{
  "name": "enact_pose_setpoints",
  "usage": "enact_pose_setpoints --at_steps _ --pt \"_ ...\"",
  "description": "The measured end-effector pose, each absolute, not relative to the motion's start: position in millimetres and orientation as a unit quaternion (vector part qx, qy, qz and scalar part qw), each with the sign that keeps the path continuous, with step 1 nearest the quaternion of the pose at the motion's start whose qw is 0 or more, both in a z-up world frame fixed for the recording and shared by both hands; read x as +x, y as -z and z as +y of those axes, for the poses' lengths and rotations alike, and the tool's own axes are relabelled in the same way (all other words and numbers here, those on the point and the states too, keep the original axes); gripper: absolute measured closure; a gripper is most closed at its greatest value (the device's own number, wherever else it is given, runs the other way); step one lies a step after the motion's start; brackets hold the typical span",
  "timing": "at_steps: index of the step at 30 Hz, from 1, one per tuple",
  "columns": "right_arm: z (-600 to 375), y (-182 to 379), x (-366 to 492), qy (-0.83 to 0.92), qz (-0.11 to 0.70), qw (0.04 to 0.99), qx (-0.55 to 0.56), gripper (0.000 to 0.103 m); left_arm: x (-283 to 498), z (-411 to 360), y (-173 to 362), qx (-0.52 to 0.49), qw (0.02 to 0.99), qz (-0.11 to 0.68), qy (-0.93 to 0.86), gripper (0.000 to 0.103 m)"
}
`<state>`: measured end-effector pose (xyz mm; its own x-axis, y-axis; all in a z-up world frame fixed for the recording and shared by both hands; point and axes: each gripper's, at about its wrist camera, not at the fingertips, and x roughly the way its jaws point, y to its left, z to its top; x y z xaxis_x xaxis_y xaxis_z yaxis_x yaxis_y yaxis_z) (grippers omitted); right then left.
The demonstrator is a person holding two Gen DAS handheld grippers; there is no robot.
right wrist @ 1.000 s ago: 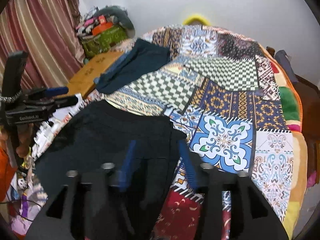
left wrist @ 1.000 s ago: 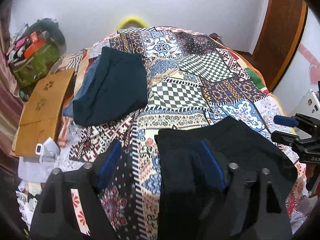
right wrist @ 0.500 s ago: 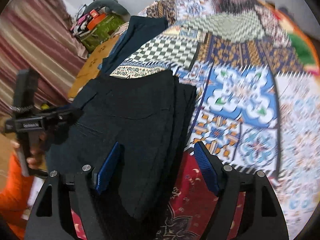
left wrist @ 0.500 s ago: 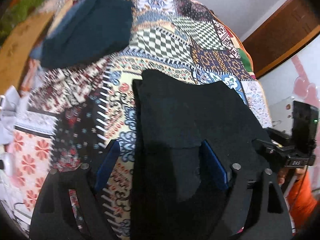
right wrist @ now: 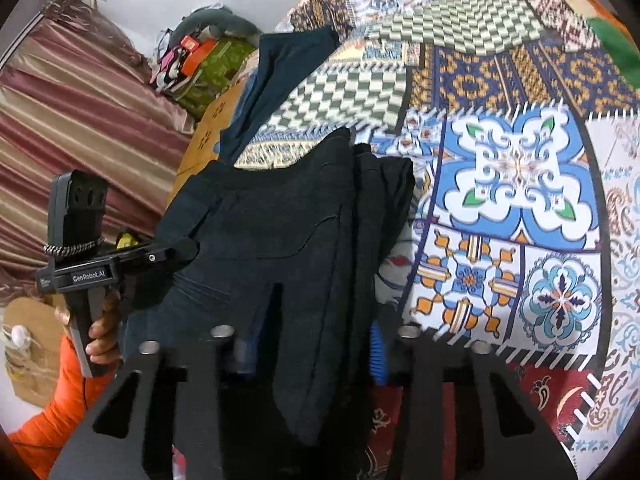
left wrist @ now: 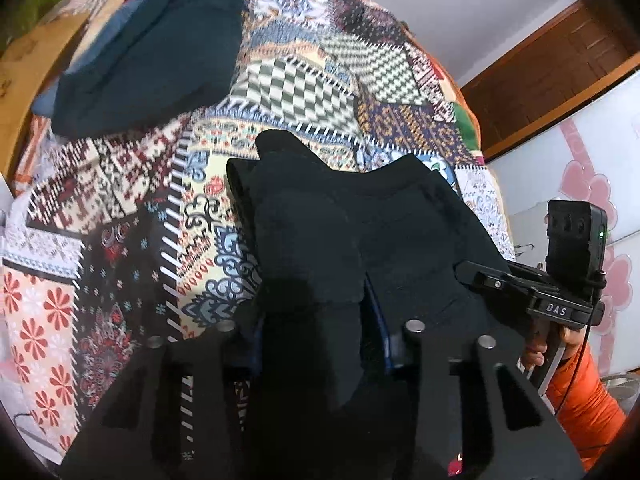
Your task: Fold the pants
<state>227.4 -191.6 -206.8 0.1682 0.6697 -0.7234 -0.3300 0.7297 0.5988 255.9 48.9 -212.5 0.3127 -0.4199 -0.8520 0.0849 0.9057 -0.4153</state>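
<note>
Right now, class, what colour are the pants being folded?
Black; the pants show best in the right wrist view.

Both tongs, left [left wrist: 316, 344] and right [right wrist: 316, 344], are clamped on cloth.

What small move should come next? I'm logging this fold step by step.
Probably carry the gripped near edge of the black pants forward and lay it over the far part. Both the left tool and right tool have cloth between their fingers, and the pants lie only partly folded on the patchwork bedspread.
</note>
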Motion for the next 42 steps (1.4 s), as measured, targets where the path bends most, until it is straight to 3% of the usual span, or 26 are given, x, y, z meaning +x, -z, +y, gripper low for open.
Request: enact_pose_setpoints --at_steps 6,15,22,32,42 --pt "-176 177 229 -0.342 0.513 0.779 0.118 0.084 249 48 172 -0.110 0.836 0.514 0.155 0.074" --pt "-142 112 257 -0.363 0.419 0.828 0.086 0.085 264 82 97 -0.082 0.899 0.413 0.124 0.074" --pt "-100 80 298 -0.375 0.372 0.846 0.075 0.085 303 122 75 -0.081 0.922 0.368 0.093 0.074" --pt "-30 96 361 -0.374 0.361 0.853 0.049 0.085 380 188 110 -0.091 0.918 0.382 0.051 0.074" --pt "25 167 431 -0.357 0.407 0.839 0.046 0.085 468 235 213 -0.112 0.897 0.427 0.003 0.074"
